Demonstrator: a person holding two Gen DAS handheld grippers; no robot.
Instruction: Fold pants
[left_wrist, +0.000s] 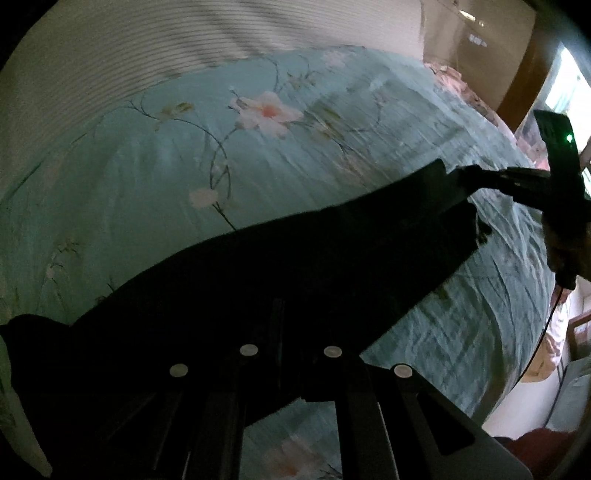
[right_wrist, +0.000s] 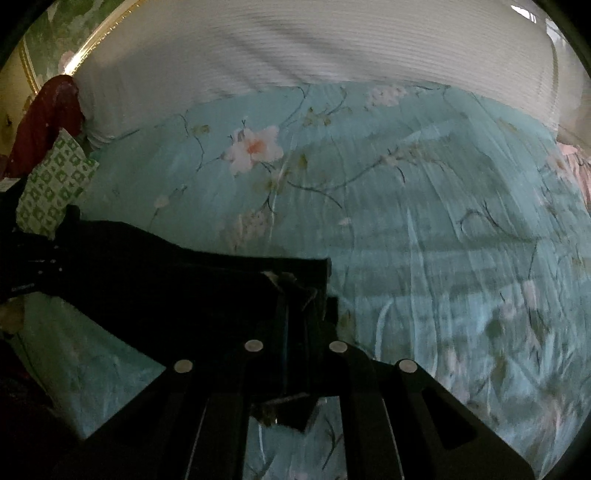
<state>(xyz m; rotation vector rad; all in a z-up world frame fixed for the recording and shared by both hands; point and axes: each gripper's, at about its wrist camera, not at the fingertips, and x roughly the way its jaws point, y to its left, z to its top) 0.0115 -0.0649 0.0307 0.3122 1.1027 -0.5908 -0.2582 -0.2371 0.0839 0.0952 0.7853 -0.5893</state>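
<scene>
Black pants (left_wrist: 295, 266) hang stretched in a band above a teal flowered bedspread (left_wrist: 184, 177). My left gripper (left_wrist: 284, 314) is shut on one end of the pants, its fingers buried in the dark cloth. My right gripper (right_wrist: 295, 295) is shut on the other end of the pants (right_wrist: 166, 273). The right gripper also shows in the left wrist view (left_wrist: 480, 177) at the far right, pinching the cloth's corner. The left gripper shows dimly at the left edge of the right wrist view (right_wrist: 33, 266).
A white ribbed headboard or cover (right_wrist: 295, 48) runs along the far side of the bedspread (right_wrist: 443, 221). A green-and-white patterned pillow (right_wrist: 51, 184) and a dark red cloth (right_wrist: 48, 118) lie at the left. Pink bedding (left_wrist: 461, 85) sits at the far right corner.
</scene>
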